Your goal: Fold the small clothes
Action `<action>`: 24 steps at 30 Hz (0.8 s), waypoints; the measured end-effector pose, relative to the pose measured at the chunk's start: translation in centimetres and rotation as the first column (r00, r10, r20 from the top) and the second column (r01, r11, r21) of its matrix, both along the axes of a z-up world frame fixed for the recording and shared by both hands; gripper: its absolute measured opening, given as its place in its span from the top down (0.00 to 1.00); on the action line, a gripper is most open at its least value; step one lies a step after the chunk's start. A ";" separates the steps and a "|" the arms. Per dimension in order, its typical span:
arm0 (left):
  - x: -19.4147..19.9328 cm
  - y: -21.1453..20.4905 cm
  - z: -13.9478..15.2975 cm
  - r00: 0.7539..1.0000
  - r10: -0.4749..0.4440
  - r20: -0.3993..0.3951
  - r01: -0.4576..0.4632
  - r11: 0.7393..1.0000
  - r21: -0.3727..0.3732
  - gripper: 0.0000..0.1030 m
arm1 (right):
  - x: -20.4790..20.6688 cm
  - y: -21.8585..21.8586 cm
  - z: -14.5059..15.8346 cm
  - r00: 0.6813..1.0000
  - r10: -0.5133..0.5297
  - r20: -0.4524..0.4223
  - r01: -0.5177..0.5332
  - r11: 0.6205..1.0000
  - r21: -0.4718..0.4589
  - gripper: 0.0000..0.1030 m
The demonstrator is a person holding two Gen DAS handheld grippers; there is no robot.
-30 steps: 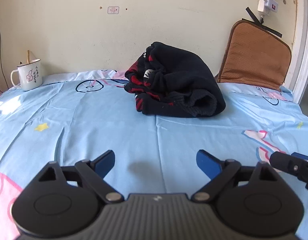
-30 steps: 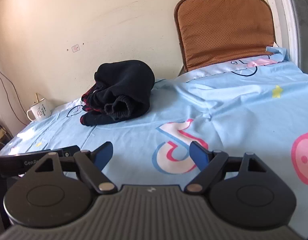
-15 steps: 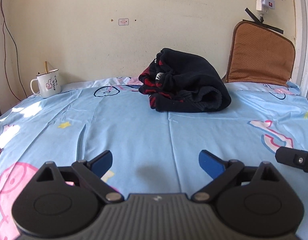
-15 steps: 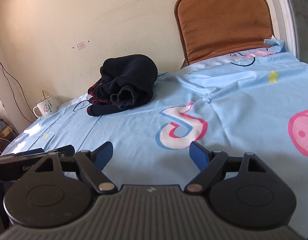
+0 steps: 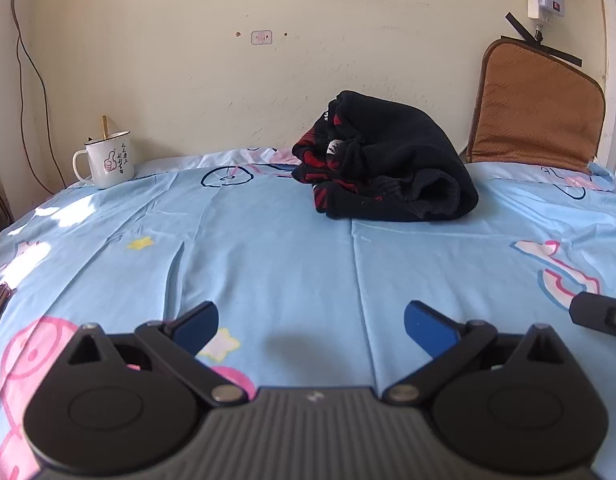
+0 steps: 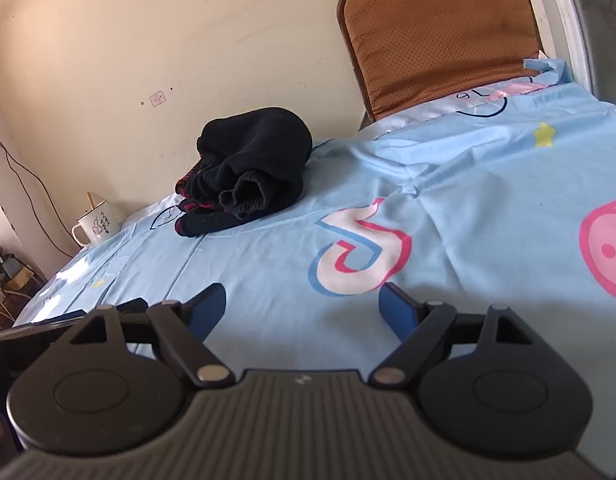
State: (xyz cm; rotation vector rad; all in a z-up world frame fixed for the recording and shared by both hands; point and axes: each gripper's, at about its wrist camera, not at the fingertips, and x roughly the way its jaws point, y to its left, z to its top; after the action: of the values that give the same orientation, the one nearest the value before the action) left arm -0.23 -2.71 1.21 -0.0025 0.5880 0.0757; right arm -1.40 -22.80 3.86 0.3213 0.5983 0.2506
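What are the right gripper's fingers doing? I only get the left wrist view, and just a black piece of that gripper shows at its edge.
Observer: The right gripper is open; only the light blue printed bedsheet shows between its fingers.
Operator: Is it aimed at the clothes?
Observer: No. The crumpled black and red garment lies ahead and off to the left; straight ahead is a pink, white and blue note-shaped print.
Operator: Anything past the bed's edge?
Observer: White cables and plugs lie below the bed, at the left of the right wrist view.
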 end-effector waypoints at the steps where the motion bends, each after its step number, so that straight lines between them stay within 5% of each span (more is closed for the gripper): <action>1: 0.1 0.0 0.0 1.000 0.001 -0.003 -0.001 1.000 0.004 0.00 | 0.0 0.0 0.0 1.000 0.000 0.002 0.000 1.000 0.000 0.17; 24: 0.1 -0.8 -0.1 0.998 0.057 0.000 -0.057 0.995 0.085 0.00 | 0.1 -0.7 0.0 1.000 -0.006 -0.003 0.006 0.998 0.057 0.16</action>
State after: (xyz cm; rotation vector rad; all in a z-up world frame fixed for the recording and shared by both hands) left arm -0.16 -3.51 1.13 0.0633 0.5872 0.1561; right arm -1.30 -23.53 3.82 0.3783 0.5936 0.2619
